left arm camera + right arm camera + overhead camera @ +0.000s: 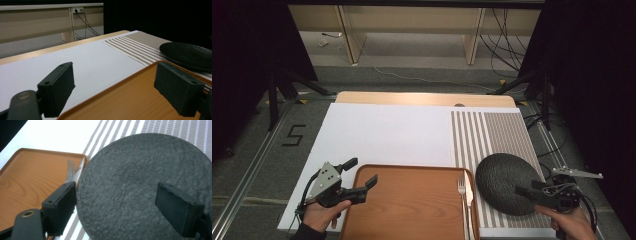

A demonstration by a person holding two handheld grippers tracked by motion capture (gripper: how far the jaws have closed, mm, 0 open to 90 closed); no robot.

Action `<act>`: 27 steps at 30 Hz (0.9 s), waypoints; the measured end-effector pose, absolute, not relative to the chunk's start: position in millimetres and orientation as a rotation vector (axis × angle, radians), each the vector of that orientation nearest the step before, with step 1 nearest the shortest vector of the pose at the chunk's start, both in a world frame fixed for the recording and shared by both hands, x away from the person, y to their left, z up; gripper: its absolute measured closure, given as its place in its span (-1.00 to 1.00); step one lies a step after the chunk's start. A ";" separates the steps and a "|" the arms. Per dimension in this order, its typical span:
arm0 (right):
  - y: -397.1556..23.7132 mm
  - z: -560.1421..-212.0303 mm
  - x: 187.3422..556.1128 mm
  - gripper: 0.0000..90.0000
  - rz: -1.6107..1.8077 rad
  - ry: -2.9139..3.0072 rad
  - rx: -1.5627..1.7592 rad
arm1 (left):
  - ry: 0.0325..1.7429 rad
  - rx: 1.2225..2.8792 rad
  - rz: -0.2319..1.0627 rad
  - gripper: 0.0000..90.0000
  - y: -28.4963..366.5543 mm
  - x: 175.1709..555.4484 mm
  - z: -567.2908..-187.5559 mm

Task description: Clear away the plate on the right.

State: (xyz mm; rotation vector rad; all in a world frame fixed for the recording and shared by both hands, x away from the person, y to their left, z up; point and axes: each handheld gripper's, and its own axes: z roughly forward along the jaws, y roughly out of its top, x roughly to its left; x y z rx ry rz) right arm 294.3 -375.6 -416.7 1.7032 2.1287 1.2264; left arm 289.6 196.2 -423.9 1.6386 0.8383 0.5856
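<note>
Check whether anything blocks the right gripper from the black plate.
Nothing visible does. The right gripper hangs open over the near right edge of the black plate, jaws spread above its bare surface. The fork lies apart on the wooden tray.

black textured plate (504, 182), orange-brown wooden tray (412, 205), grey-and-white striped mat (492, 132), silver fork (462, 192).

The plate (504, 182) is round, matt black and rough-textured, lying flat on the striped placemat (492, 132) at the tabletop's right, its left rim just beside the tray's right edge; the tray (409, 205) is a rectangular orange-brown wooden one with rounded corners and a raised rim, lying flat on the white sheet (387, 132) at the near edge; a silver fork (462, 192) lies along the tray's right side, tines pointing away.
</note>
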 end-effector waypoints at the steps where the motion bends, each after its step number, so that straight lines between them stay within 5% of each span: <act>1: -377.6 -416.8 293.9 -0.59 1.227 2.119 1.710 | 0.838 1.638 0.586 -0.65 196.2 289.7 -423.8; 27: -430.1 -441.7 299.1 -0.49 1.212 1.966 1.928 | 0.837 1.643 0.584 -0.65 195.6 290.4 -424.4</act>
